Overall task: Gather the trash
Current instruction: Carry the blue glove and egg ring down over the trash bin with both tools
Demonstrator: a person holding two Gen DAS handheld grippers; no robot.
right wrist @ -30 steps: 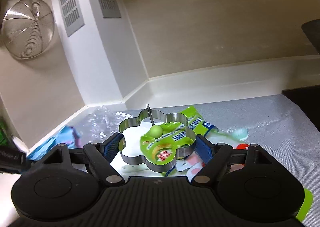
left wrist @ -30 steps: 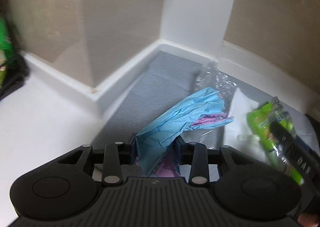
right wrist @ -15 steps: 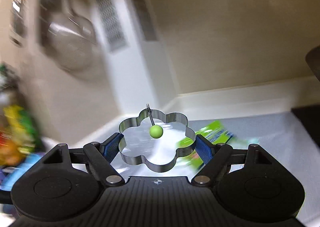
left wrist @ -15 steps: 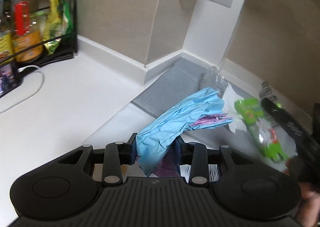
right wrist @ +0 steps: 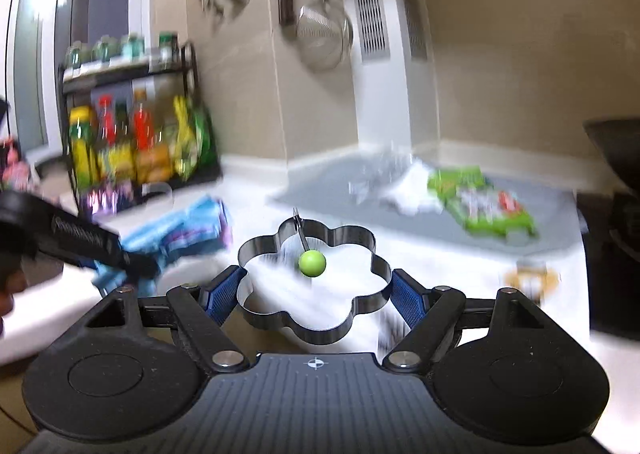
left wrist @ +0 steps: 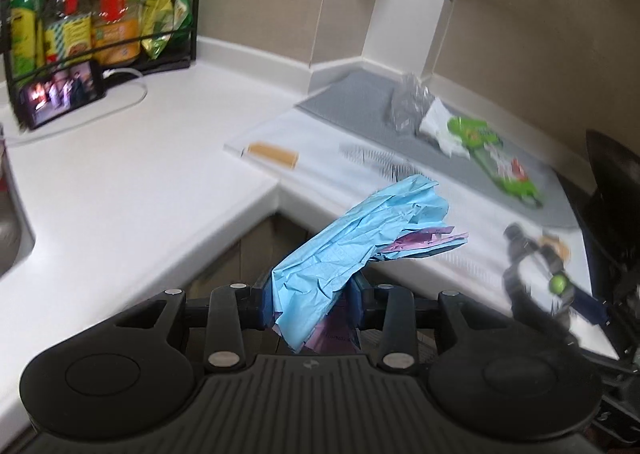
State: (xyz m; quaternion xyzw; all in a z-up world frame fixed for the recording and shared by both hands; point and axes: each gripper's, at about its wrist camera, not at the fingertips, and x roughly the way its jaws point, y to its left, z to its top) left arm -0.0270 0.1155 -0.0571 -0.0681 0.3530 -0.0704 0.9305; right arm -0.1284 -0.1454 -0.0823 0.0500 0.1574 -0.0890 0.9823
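Now one crumpled blue paper [left wrist: 352,250], one flower-shaped metal ring [right wrist: 314,286], two wrappers [left wrist: 496,158].

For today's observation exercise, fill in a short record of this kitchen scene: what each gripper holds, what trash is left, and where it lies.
left gripper: jaws shut on crumpled blue paper
right gripper: jaws shut on flower-shaped metal ring
trash left: green wrapper, clear plastic, white tissue
location: on the grey mat, in the counter's corner
also on counter: phone, rack of bottles

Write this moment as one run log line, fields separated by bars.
left gripper: shut on blue paper | right gripper: shut on flower-shaped metal ring
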